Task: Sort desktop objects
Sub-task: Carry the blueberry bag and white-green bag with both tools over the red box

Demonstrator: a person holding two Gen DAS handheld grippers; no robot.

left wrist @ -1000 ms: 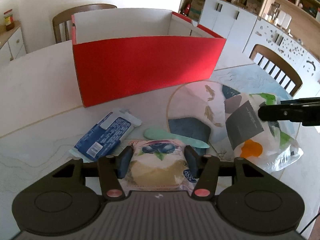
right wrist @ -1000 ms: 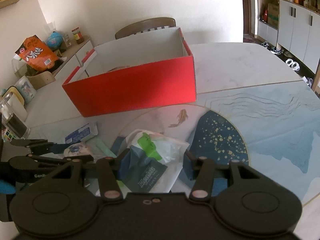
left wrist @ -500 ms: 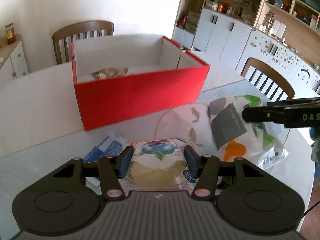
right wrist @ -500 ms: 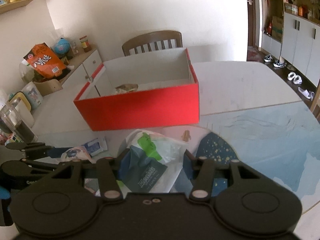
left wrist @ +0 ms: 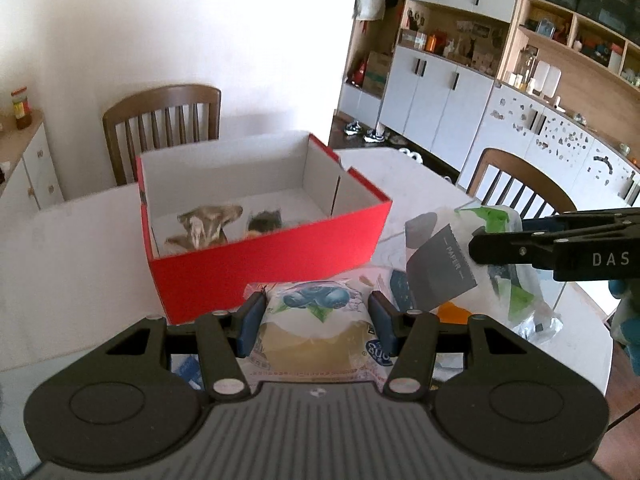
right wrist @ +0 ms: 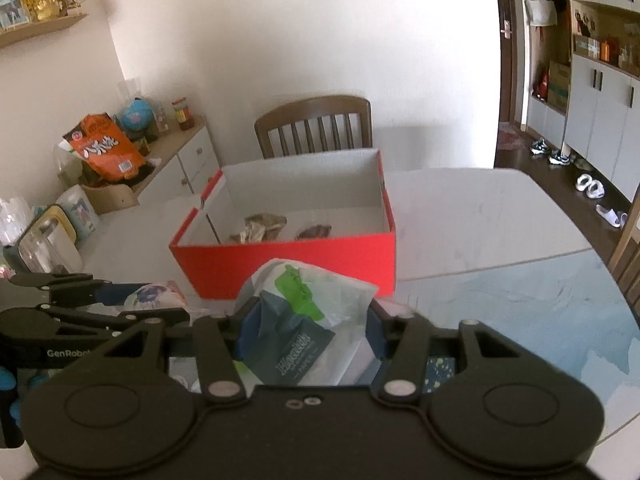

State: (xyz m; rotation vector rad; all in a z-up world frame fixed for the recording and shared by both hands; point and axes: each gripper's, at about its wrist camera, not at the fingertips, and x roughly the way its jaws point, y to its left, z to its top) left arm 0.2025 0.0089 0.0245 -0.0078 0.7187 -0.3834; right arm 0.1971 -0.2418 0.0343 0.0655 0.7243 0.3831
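Here, the left gripper (left wrist: 316, 322), clamping the blueberry snack pack (left wrist: 316, 328), and the right gripper (right wrist: 308, 330), clamping the tissue pack (right wrist: 308, 320), have risen off the worktop (right wrist: 480, 216); the red box (left wrist: 264, 256) lies just beyond, ready for deposit.

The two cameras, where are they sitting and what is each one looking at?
Left wrist: sits on the left gripper, looking over its blueberry snack packet at the open red cardboard box; the right gripper pokes in.
Right wrist: sits on the right gripper, looking over its white-and-green tissue pack at the box; the left gripper shows.
Shared: box, both packs, wooden chair.
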